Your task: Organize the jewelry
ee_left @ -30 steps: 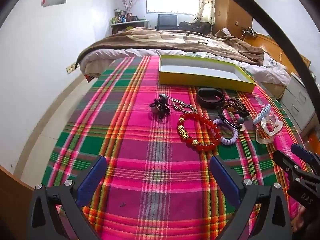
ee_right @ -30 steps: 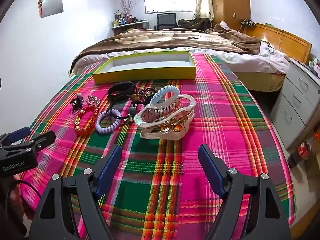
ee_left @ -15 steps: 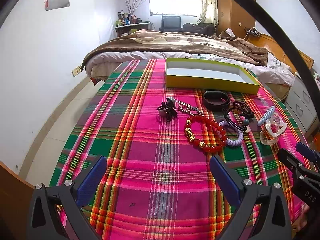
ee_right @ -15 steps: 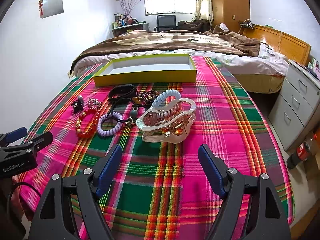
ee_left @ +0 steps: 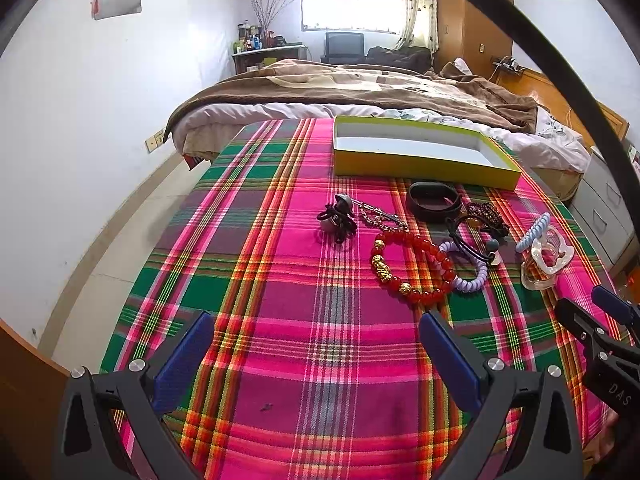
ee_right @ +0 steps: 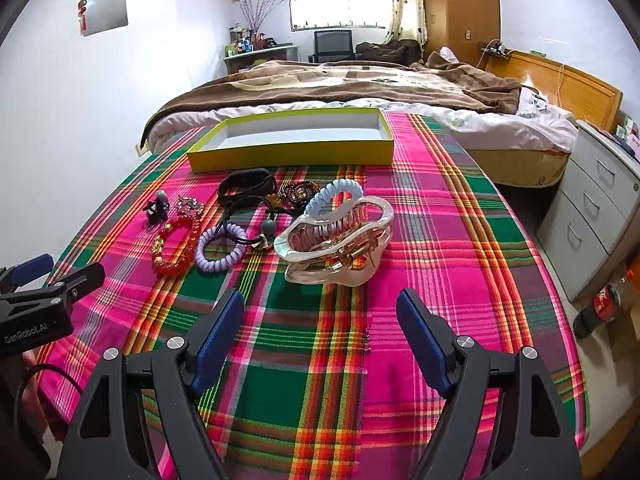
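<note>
Jewelry lies in a cluster on the plaid cloth [ee_left: 280,280]: a red bead bracelet [ee_left: 412,266] with gold charms, a lilac coil tie [ee_right: 220,254], a black band [ee_left: 434,201], a dark bead string [ee_right: 298,192], a black hair tie with a charm [ee_left: 338,218] and a large clear claw clip [ee_right: 340,240]. Behind them stands a yellow-green tray [ee_left: 420,162], white inside and holding nothing. My left gripper [ee_left: 316,354] hangs open over bare cloth short of the bracelet. My right gripper [ee_right: 320,326] hangs open just short of the claw clip.
A bed with a brown blanket [ee_right: 340,84] runs behind the table. Grey drawers [ee_right: 592,208] and a cola bottle [ee_right: 604,304] on the floor sit to the right. A white wall lies left. The table's edges drop off on both sides.
Both views have pulled back and risen slightly, so the jewelry and tray sit a little farther off. Both grippers stay open and nothing on the cloth has moved.
</note>
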